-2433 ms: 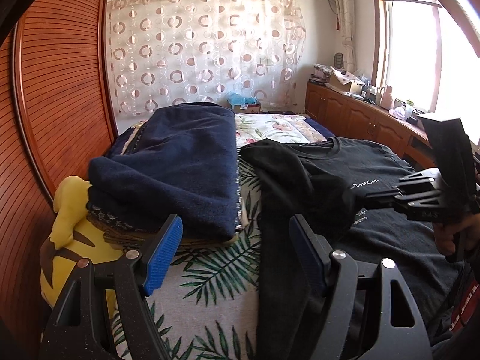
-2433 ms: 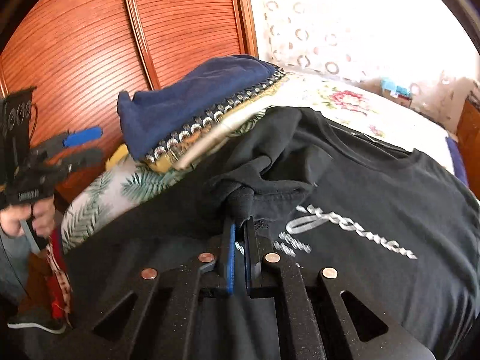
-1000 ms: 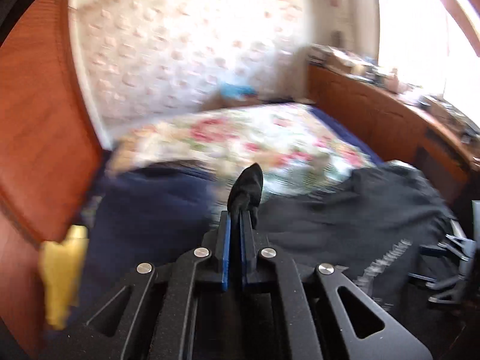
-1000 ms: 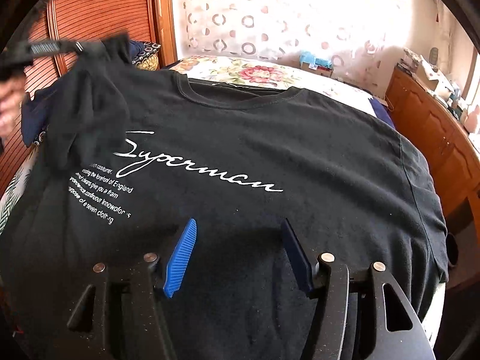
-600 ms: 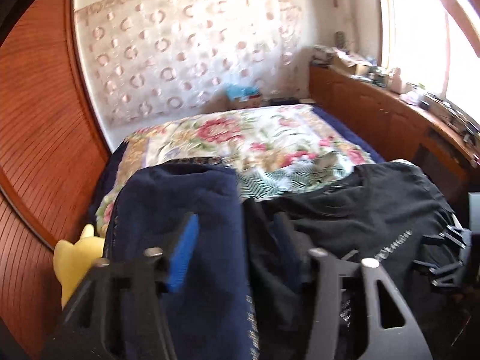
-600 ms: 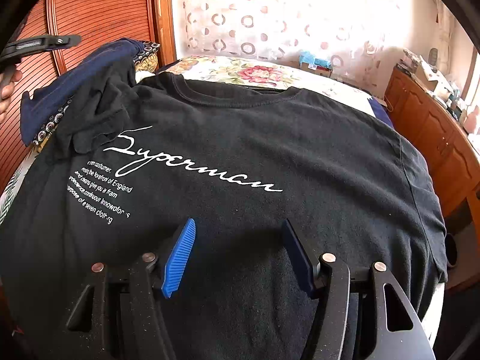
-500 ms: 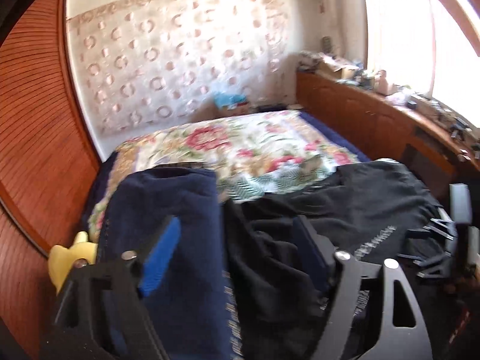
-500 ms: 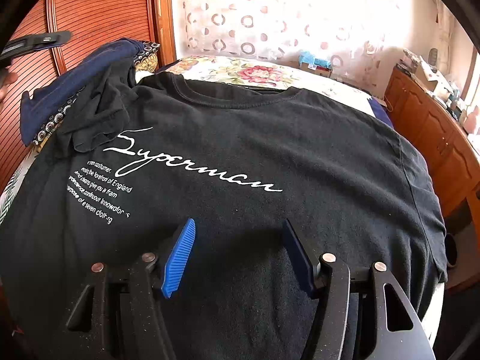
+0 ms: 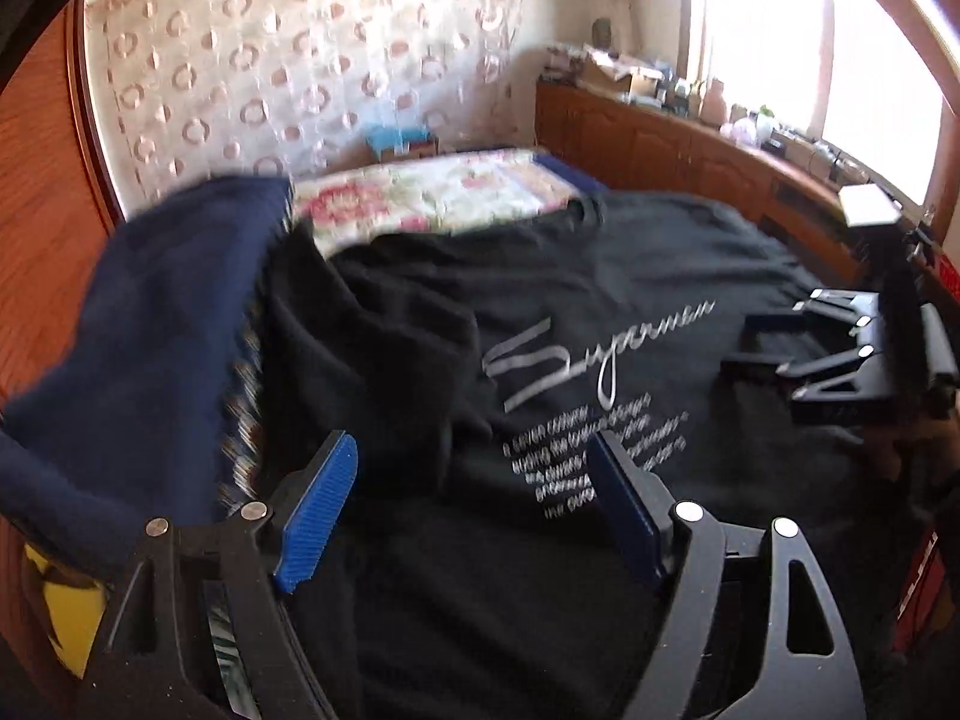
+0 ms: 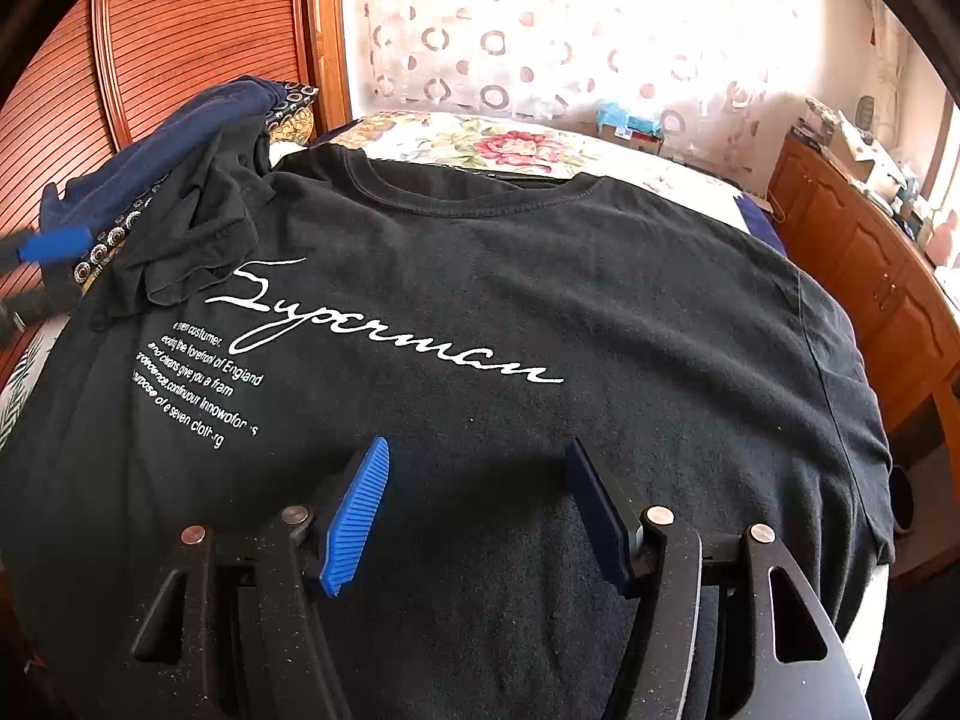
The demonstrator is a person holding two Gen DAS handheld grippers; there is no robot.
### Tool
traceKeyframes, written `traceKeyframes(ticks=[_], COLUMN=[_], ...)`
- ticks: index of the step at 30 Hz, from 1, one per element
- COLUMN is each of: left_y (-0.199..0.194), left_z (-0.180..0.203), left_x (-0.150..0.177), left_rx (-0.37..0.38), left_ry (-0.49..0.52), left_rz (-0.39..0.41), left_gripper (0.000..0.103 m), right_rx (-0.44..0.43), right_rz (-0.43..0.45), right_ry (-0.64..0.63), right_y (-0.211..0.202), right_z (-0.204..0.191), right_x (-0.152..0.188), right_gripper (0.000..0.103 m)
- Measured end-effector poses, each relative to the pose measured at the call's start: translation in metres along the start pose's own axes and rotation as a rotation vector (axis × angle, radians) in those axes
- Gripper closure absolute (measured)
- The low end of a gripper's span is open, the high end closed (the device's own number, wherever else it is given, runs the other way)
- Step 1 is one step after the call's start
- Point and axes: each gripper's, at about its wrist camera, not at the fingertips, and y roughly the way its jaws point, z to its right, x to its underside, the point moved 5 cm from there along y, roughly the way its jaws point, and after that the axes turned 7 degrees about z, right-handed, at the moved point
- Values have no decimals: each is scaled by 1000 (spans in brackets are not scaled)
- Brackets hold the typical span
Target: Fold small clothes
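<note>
Across the bed, spread flat and face up: black T-shirt, white script print and small text block on the chest. Collar toward the far edge of the bed, hem toward the near edge; long axis running near to far. Left sleeve bunched and folded back against a heap of navy cloth at the bed's left edge; right sleeve hanging over the right edge.

Seen only from the right wrist: full collar, the whole right side of the shirt, and the sharp lettering. Right tool low over the shirt's lower front, blue pads parted, nothing between them. At the far left of that view, a blurred blue pad of the left tool.

Seen only from the left wrist, softened by blur: yellow plush tucked under the navy heap at the near left corner, and the right tool from the side at the bed's right edge. Left tool with pads set wide apart above the left chest of the shirt, gripping nothing.

Beyond the bed: floral cover, sheer curtain with ring pattern, slatted wooden doors at left, wooden cabinets under a bright window at right.
</note>
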Motion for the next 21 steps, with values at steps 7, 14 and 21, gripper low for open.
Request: traceKeyframes(ticks=[7, 14, 21], left_y=[22, 29, 30], left_z=[8, 12, 12], left_x=[16, 25, 25], left_rx=[-18, -27, -33], left_ry=[6, 6, -2], left_rz=[-58, -87, -92], left_gripper=[23, 23, 20], right_rx=[0, 0, -2], right_rz=[0, -1, 0], right_ry=[-1, -2, 4], right_y=[0, 0, -1], right_z=[1, 1, 3], right_x=[0, 0, 0], right_gripper=[39, 38, 38])
